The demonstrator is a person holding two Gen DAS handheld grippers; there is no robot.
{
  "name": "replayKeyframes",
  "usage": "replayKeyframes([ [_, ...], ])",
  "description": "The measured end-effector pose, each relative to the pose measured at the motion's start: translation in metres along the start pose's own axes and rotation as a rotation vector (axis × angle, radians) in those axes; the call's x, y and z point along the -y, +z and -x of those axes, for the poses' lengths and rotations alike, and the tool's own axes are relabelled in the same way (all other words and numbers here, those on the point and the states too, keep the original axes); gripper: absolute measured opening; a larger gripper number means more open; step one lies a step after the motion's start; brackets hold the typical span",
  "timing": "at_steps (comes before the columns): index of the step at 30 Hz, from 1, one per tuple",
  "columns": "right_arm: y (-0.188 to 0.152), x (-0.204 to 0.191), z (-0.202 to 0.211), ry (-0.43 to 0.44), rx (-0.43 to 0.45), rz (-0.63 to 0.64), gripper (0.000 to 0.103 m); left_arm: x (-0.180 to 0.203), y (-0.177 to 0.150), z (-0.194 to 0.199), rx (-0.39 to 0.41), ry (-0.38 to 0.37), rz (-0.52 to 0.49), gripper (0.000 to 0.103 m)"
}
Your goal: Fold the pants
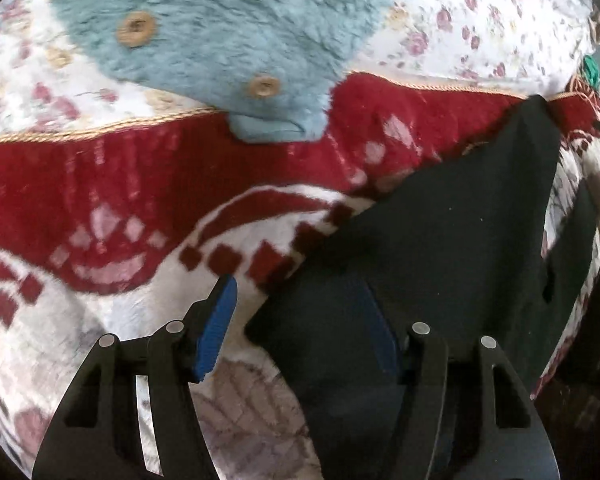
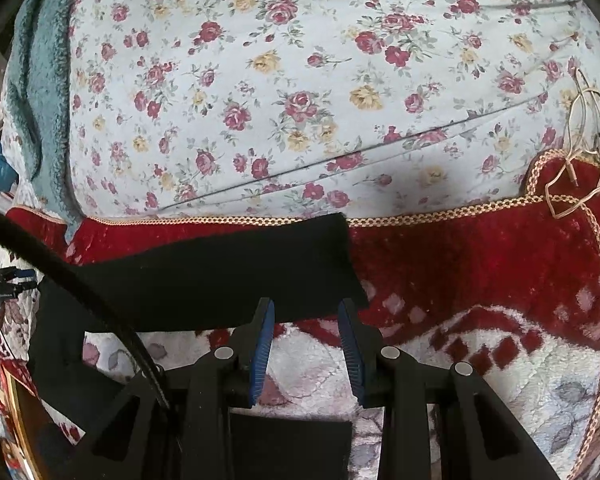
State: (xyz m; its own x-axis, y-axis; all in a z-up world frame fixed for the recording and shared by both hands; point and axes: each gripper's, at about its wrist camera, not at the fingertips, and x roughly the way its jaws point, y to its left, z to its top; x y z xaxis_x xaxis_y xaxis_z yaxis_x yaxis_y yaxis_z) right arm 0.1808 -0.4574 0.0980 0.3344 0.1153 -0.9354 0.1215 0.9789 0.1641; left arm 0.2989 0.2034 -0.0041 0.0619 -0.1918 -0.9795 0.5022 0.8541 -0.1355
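- The bed's floral sheet fills the far half of both views, and that's the surface everything lies on.
- A red and white plush blanket is spread over the near part, gold trim at its far edge. Looks like it's serving as the folding surface.
- The black pants lie flat on that blanket. In the right wrist view one leg runs across with its cuff end near the trim. In the left wrist view the dark cloth runs from the claw toward the far right.
- A fuzzy teal garment with wooden buttons sits on the sheet beyond the blanket, out of the way.
- Left claw: spread wide, one pad over bare blanket, the other against or under the pants edge, not clenched on anything.
- Right claw: also released, fingers apart just short of the leg's near edge, nothing between them. My guess is it's lining up to pinch that edge.
- A thin pale cable is tangled at the right corner.
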Motion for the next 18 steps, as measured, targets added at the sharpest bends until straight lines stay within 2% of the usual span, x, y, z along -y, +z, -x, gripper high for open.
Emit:
replayKeyframes([
  [6, 0.002, 0.007, -0.005, 0.011, -0.019, -0.012, 0.031, 0.003, 0.006, -0.027, -0.073, 0.003, -0.01, 0.063],
  [8, 0.004, 0.01, -0.007, 0.024, -0.023, -0.022, 0.031, 0.003, 0.005, -0.034, -0.069, -0.005, -0.013, 0.061],
  [9, 0.006, 0.013, -0.009, 0.031, -0.025, -0.03, 0.031, 0.001, 0.004, -0.034, -0.058, -0.015, -0.001, 0.049],
  [10, 0.007, 0.015, -0.011, 0.037, -0.028, -0.035, 0.031, 0.001, 0.003, -0.034, -0.056, -0.023, 0.002, 0.024],
  [11, 0.01, 0.019, -0.014, 0.05, -0.035, -0.048, 0.031, 0.003, 0.001, -0.032, -0.041, -0.038, -0.007, 0.017],
  [13, 0.014, 0.027, -0.021, 0.065, -0.041, -0.081, 0.031, 0.005, -0.005, -0.025, -0.034, -0.009, -0.037, 0.009],
  [18, 0.028, 0.044, -0.059, 0.1, -0.078, -0.15, 0.031, 0.019, -0.011, -0.018, 0.002, 0.042, -0.052, 0.008],
])
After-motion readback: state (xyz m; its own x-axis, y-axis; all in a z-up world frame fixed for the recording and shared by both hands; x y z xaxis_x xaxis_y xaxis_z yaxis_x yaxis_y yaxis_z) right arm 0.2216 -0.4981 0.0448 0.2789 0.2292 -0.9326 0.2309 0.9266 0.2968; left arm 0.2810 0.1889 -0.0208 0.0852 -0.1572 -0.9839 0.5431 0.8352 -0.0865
